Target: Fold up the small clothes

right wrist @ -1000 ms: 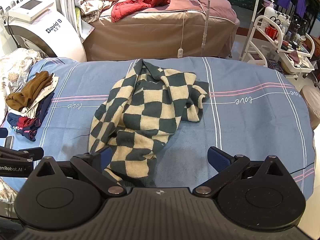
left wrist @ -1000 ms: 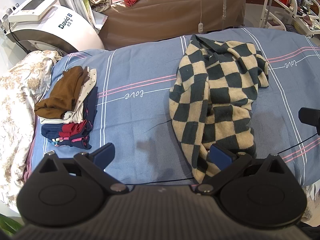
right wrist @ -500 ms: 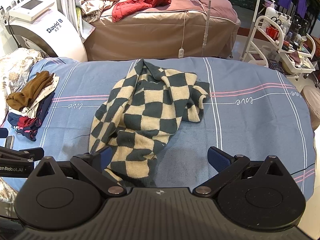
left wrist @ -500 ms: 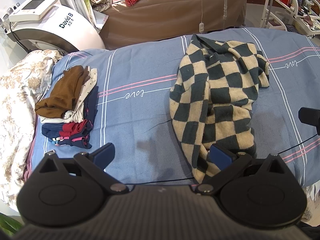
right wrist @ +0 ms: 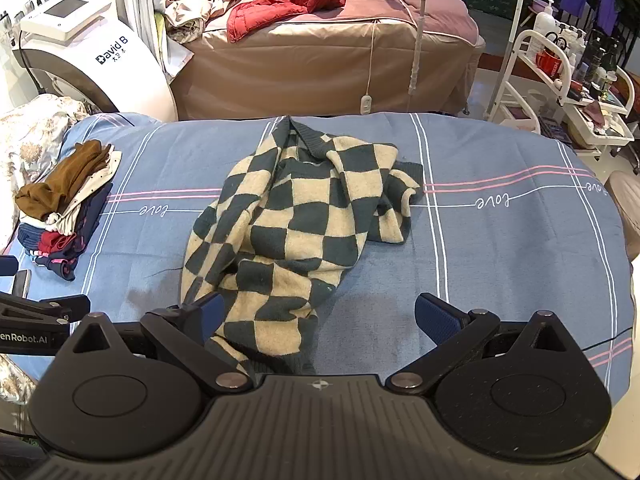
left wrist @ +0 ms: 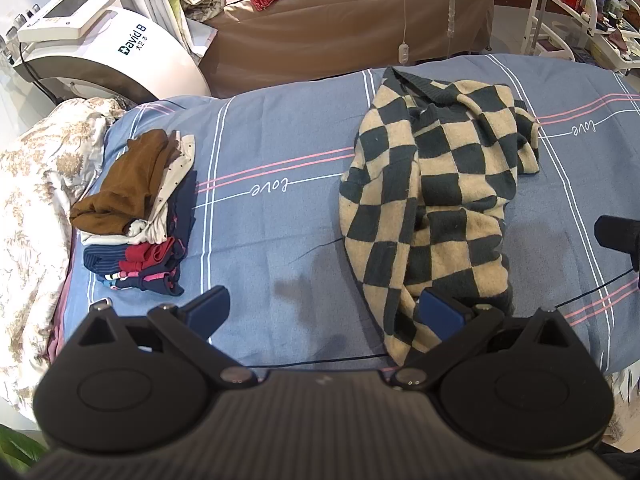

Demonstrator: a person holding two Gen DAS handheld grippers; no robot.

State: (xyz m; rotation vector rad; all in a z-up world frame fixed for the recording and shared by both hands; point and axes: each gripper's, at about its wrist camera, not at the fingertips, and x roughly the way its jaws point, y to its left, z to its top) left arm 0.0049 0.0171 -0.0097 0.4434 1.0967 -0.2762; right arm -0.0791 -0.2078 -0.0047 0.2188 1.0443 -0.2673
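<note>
So both sets of fingers are spread wide with nothing between them. The left gripper (left wrist: pixel 322 312) has its right fingertip (left wrist: pixel 438 314) sitting over the near hem of the checkered sweater (left wrist: pixel 432 208), and the right gripper (right wrist: pixel 318 316) has its left fingertip (right wrist: pixel 210 312) at that same hem. The sweater lies crumpled and bunched lengthwise in the middle of the frame on the blue striped bedsheet (right wrist: pixel 500 240), a sleeve flopped out toward its right side.

My take: don't fold yet. Grab the bottom hem at its two corners, one gripper each, pinching only the knit and not the sheet underneath, then pull it flat and spread the sleeves.

Finished stuff is the folded clothes stack (left wrist: pixel 136 216) at the left of the frame, well apart from the sweater.
</note>
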